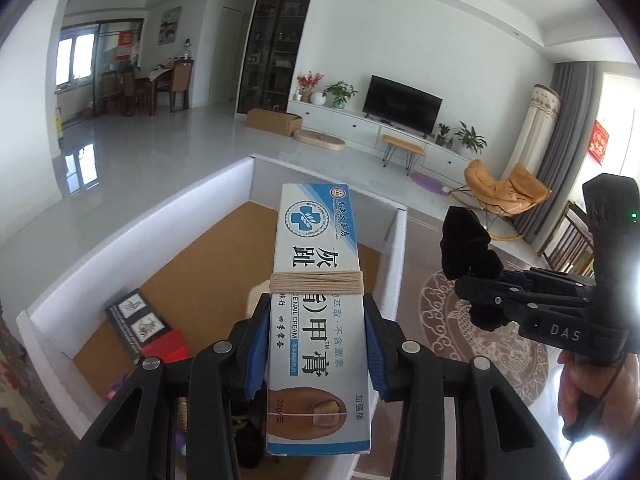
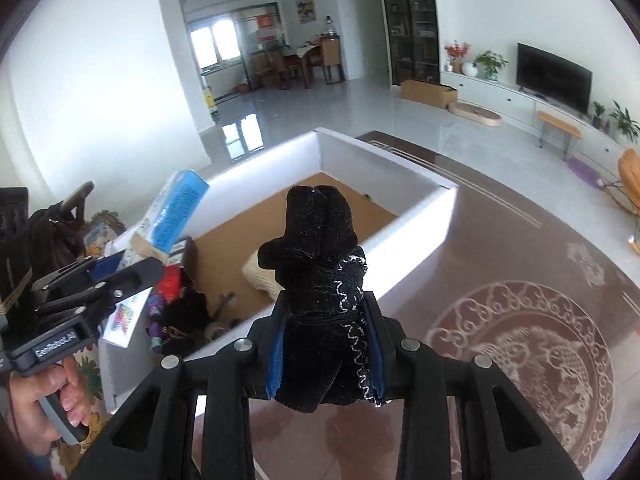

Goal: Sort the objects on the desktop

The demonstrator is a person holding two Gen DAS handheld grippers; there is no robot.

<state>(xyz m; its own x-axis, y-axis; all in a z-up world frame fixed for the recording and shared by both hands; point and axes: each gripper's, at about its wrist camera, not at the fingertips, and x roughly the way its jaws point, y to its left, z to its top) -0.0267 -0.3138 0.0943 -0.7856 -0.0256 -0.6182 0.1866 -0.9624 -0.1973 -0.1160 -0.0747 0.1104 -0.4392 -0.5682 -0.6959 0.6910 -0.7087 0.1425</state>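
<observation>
The left gripper (image 1: 316, 344) is squeezed tight on a cream box (image 1: 316, 280). The cream box is long and white and blue, with tan string (image 1: 316, 282) wound around its middle. It sticks up through the middle of the left picture, in the air over the big white bin (image 1: 132, 240). In the right picture the cream box (image 2: 176, 204) shows at the left side, tilted, above the bin's left wall.

The right gripper (image 2: 326, 344) is squeezed tight on a black sock bundle (image 2: 320, 264). The bundle is fuzzy, with a thin white zigzag line down one side. It sits in the middle of the right picture, over the near wall of the bin (image 2: 400, 196). In the left picture the bundle (image 1: 468, 248) is at the right side, held by the right gripper (image 1: 480, 292), near the bin's right wall.

The bin has white walls and a brown floor. Inside it, at the lower left of the left picture, lie a dark card with pictures (image 1: 138, 320) and a red thing (image 1: 168, 350) just beside it. In the right picture a pale soft thing (image 2: 260, 276) lies on the bin floor, behind the bundle.

The bin stands on a brown table (image 2: 500, 300) with a round white pattern.
</observation>
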